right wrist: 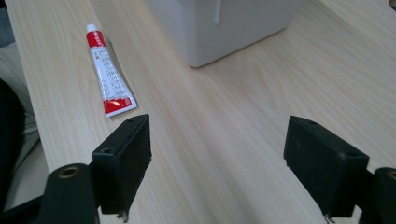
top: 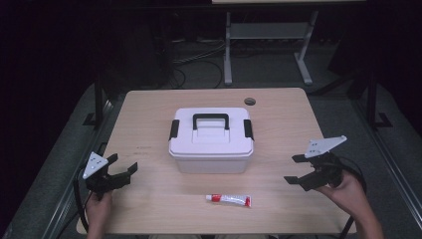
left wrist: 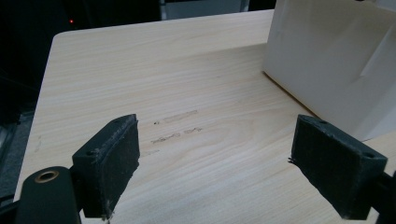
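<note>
**Both grippers hovering spread open beside a closed storage box and a tube**

A white lidded storage box [top: 211,141] is sitting near the middle of the pale wooden table [top: 144,114], its lid down. A black carrying handle [top: 211,119] is lying flat on the lid, and a black latch [top: 173,129] is showing at each short end. In the left gripper view one white wall of the box [left wrist: 327,65] is rising at the upper right; in the right gripper view a lower corner of it [right wrist: 224,28] is standing on the wood at the top.

In front of the box, toward the person's edge of the table and apart from it, a small red-and-white tube [top: 228,200] is lying flat on its side, its cap end pointing to the left in the high view. The right gripper view is showing the tube [right wrist: 108,74] lengthwise, with the white cap away from the camera and the flat crimped end just beyond the gripper's left jaw, not touching it.

The right gripper [top: 300,170] is being held in the person's right hand [top: 348,191] to the right of the box, well apart from it; its jaws are standing wide apart with nothing between them but bare wood.

The left gripper [top: 122,166] is being held in the left hand [top: 98,205] at the left of the table, near its edge. Its jaws are likewise spread wide and empty, aimed across the wood toward the box, above a few faint scuff marks [left wrist: 175,126] in the tabletop.
</note>
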### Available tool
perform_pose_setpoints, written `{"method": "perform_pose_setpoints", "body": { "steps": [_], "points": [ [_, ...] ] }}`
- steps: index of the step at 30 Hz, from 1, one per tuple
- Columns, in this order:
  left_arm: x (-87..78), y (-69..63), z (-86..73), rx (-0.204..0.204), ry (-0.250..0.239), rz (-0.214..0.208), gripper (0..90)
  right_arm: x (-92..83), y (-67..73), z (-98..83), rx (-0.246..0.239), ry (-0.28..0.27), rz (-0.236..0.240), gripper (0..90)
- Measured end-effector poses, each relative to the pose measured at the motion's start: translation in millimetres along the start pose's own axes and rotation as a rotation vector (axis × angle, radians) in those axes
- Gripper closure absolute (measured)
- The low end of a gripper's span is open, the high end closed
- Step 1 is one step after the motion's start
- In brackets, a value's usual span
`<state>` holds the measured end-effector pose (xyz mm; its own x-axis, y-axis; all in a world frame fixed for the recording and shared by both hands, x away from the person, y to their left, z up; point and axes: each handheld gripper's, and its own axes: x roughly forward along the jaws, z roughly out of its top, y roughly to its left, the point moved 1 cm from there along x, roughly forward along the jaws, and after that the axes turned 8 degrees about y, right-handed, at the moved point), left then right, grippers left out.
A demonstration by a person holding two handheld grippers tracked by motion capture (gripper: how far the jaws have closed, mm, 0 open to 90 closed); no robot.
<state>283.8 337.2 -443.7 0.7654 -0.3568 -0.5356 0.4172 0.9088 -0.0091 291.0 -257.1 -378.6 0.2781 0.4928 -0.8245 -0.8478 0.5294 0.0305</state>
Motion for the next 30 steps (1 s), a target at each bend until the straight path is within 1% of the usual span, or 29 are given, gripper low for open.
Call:
{"method": "perform_pose_setpoints", "body": {
  "steps": [2, 5, 11, 15, 18, 19, 21, 25, 30],
  "points": [
    [0.5, -0.3, 0.1, 0.000, 0.002, -0.002, 14.7, -2.1, -3.1, 8.9, -0.018, 0.011, 0.001, 21.3],
    [0.7, -0.5, 0.1, 0.005, 0.005, -0.001, 14.7, -3.7, -6.5, 19.2, -0.029, 0.019, 0.014, 20.4],
    [0.3, 0.3, 0.3, 0.001, 0.000, 0.002, 14.7, -5.3, -12.6, 40.6, -0.071, 0.060, 0.018, 18.6],
    [0.7, 1.6, 0.0, -0.001, 0.005, 0.002, 14.7, -7.5, -15.9, 53.2, -0.092, 0.067, 0.022, 17.8],
    [0.8, 2.0, 0.3, 0.002, 0.003, 0.004, 14.7, -9.3, -18.2, 61.2, -0.104, 0.066, 0.031, 17.8],
    [1.0, 1.7, 0.3, -0.002, 0.002, 0.003, 14.7, -9.6, -18.8, 64.0, -0.102, 0.074, 0.034, 17.7],
    [0.9, 2.1, 0.4, 0.004, 0.004, 0.003, 14.7, -9.9, -20.9, 70.0, -0.113, 0.083, 0.035, 17.2],
    [0.3, 3.3, 0.2, 0.004, 0.006, 0.004, 14.7, -10.9, -24.2, 80.6, -0.121, 0.089, 0.051, 16.6],
    [-0.5, 3.5, 0.5, 0.005, 0.000, 0.004, 14.7, -10.1, -26.7, 95.0, -0.144, 0.106, 0.062, 16.6]
  ]
}}
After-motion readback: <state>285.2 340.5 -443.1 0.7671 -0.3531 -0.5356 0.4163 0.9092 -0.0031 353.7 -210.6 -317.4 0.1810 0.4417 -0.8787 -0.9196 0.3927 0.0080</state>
